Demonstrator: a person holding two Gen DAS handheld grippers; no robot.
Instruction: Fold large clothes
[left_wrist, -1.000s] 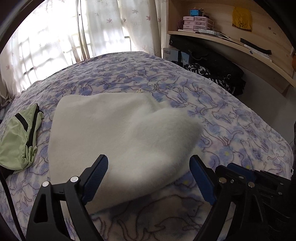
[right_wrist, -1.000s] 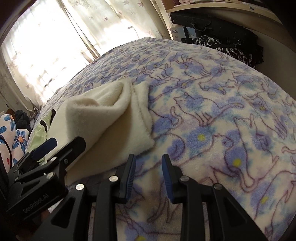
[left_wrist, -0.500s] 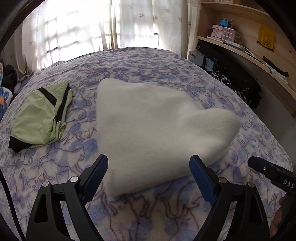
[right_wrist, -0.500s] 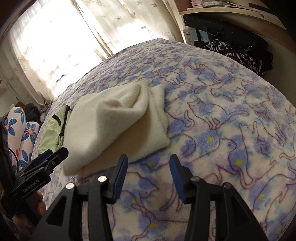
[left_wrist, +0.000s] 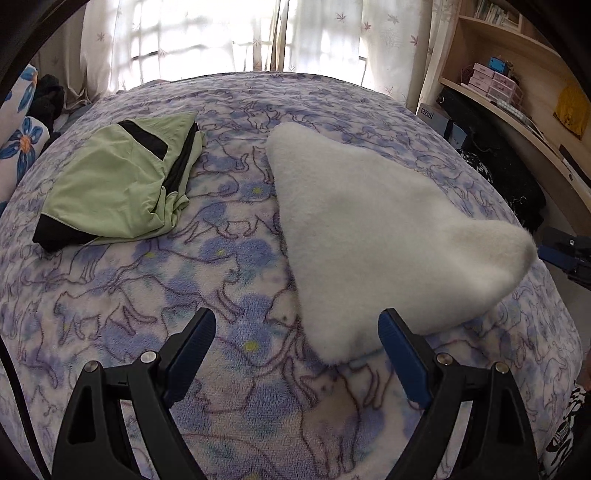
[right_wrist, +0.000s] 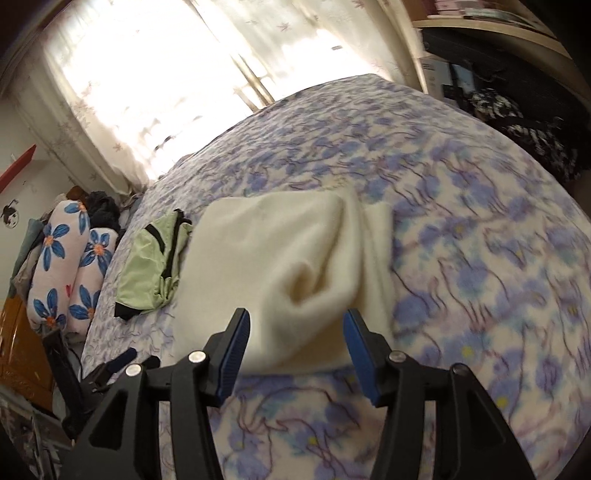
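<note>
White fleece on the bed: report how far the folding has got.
Done: the green garment lies folded flat on the cat-print blanket, and the white fleece is already doubled over, a layer showing under its edge in the right wrist view. In hand: nothing; the left tool and right tool are both open, gripping no cloth. Left: possibly one more fold of the fleece, though that is a guess.

Left gripper jaws spread wide, nothing between the blue pads, held low and pointing toward the far side. Right gripper also spread wide, blue pads apart and gripping nothing, tilted slightly, view motion-blurred. Right gripper's tip shows at the far right edge of the left wrist view; left gripper's tip shows low at the left of the right wrist view.
</note>
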